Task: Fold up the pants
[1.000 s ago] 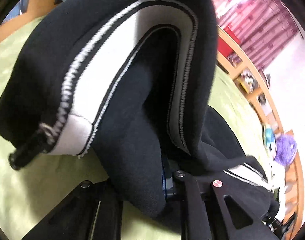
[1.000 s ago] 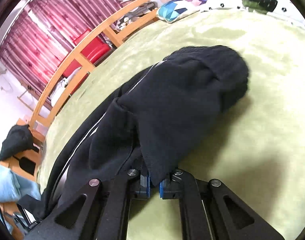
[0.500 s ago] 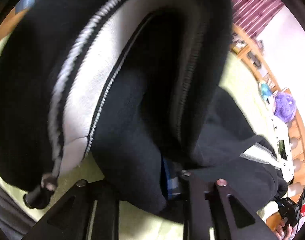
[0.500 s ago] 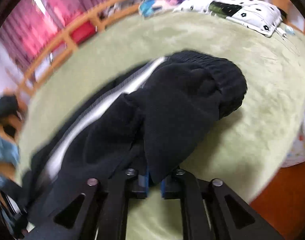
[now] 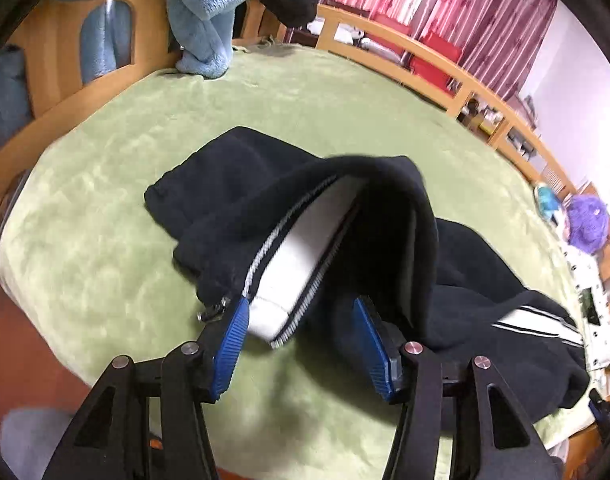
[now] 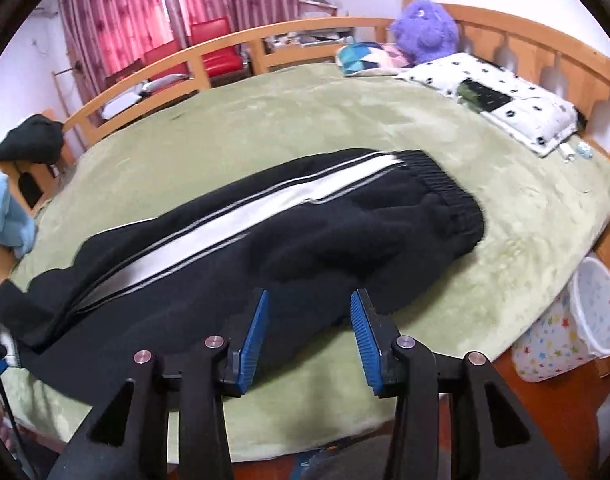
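Black track pants with a white side stripe lie along the green bed cover, waistband toward the pillows. In the left wrist view the leg end is bunched and turned over, its zipped cuff and white panel between the open fingers. My left gripper is open, the cuff loose between its blue pads. My right gripper is open over the pants' near edge, holding nothing.
The green bed cover is ringed by a wooden rail. A spotted pillow, a purple plush toy and a blue blanket lie at the edges. A star-print bin stands beside the bed.
Both grippers have opened and let go of the pants. The lifted cloth has dropped onto the bed, and both grippers have drawn back from it.
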